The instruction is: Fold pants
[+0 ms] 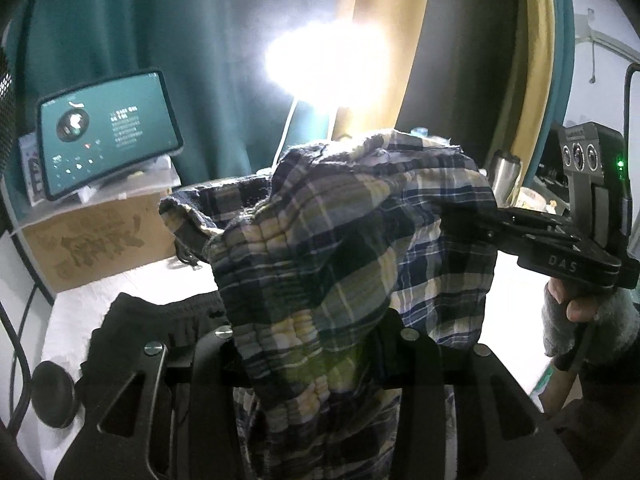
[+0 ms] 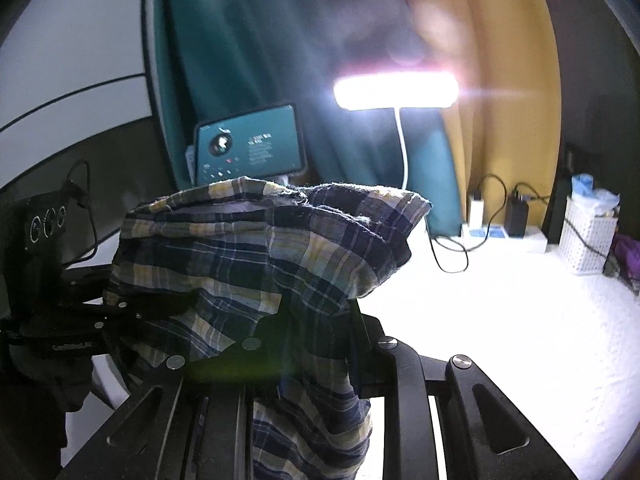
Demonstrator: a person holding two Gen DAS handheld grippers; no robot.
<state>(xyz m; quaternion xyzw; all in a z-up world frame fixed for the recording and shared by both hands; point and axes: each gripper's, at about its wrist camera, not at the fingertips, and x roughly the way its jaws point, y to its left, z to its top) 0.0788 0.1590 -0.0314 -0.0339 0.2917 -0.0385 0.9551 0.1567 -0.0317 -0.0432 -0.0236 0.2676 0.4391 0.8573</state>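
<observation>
The plaid pants [image 1: 344, 240] hang bunched in the air above the white table [image 2: 500, 320], clenched by both the left gripper [image 1: 316, 344] and the right gripper [image 2: 312, 340], waistband edge uppermost. Open white surface lies to the right, bounded far off by a white basket [image 2: 586, 236] and a charger [image 2: 517, 216]. On the left, a black garment [image 1: 160, 320] and a cardboard box [image 1: 96, 244] crowd the near edge.

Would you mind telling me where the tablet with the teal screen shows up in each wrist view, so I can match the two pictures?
Left wrist view: the tablet stands at the left, propped above a cardboard box, left of the plaid pants.
Right wrist view: the tablet sits left of centre, just above the top edge of the plaid pants.
Shared landmark: the bright lamp, to the right of the tablet in both views.
</observation>
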